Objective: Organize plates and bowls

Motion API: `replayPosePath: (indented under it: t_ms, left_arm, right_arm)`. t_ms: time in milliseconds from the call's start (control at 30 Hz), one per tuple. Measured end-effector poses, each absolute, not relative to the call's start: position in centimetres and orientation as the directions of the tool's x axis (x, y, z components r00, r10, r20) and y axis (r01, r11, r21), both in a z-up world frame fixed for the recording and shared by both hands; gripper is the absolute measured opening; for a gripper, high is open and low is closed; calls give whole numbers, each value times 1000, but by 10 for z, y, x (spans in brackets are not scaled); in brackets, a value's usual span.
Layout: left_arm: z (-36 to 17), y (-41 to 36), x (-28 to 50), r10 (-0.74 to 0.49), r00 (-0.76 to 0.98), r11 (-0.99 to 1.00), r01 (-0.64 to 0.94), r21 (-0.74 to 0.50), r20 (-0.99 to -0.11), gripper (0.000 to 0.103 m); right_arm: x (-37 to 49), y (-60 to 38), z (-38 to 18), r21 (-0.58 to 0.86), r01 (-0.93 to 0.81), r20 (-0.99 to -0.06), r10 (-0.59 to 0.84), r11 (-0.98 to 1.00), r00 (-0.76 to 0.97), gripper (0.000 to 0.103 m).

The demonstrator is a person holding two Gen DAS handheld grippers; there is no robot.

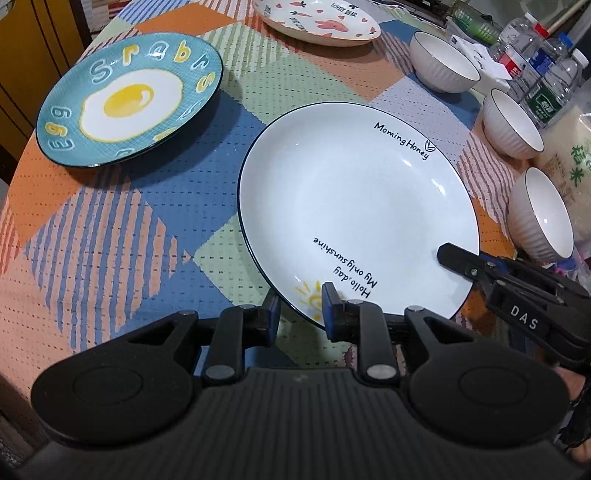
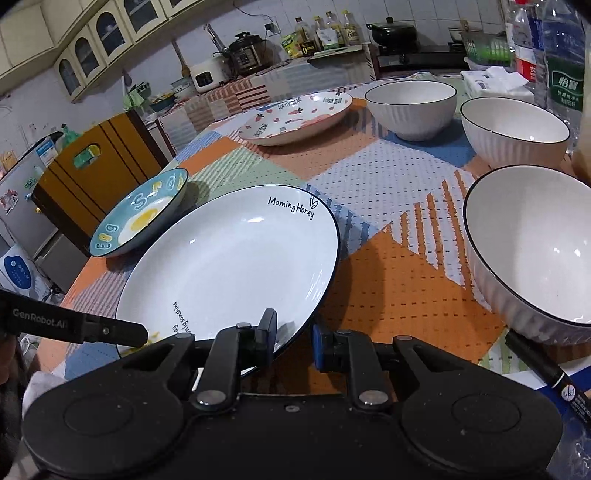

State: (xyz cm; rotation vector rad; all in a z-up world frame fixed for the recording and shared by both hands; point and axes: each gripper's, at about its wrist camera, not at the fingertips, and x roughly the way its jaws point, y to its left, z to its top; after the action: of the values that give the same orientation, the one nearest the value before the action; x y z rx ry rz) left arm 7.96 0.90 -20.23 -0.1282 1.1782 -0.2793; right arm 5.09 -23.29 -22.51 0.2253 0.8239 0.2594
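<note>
Plates (image 1: 360, 206): three; bowls (image 2: 532, 251): three

A home kitchen: wall cabinets (image 2: 92, 48), rice cooker (image 2: 246, 53), stove pot (image 2: 393, 31)

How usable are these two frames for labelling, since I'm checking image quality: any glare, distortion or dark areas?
Left wrist view: sharp, with small glare streaks on the white plate and fisheye bending of the table edge. Right wrist view: dimmer, the kitchen background soft and curved, the nearest bowl stretched by the lens, a highlight on the white plate, and the plate's shadow on the tablecloth.
</note>
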Motion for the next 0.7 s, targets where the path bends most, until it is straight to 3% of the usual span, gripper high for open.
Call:
replayPosePath:
  t_ms: [233, 333, 533, 700]
  left_arm:
    - [-192, 7, 80, -243, 341, 967, 159, -199, -908, 24]
    - [-177, 8, 76, -219, 360, 970, 179, -164, -907, 29]
    - [-148, 21, 71, -215, 372, 969, 193, -151, -903, 34]
    - [-131, 34, 68, -157, 396, 974, 211, -77, -905, 42]
  right_arm:
    - [56, -228, -217, 249, -130, -737, 275, 960, 618, 28]
    - [55, -229, -204, 194, -126, -746, 230, 973, 625, 41]
    - [54, -230, -163, 231, -159, -719, 278, 960, 637, 48]
    - [61, -210, -131, 196, -219, -728, 291, 956, 621, 60]
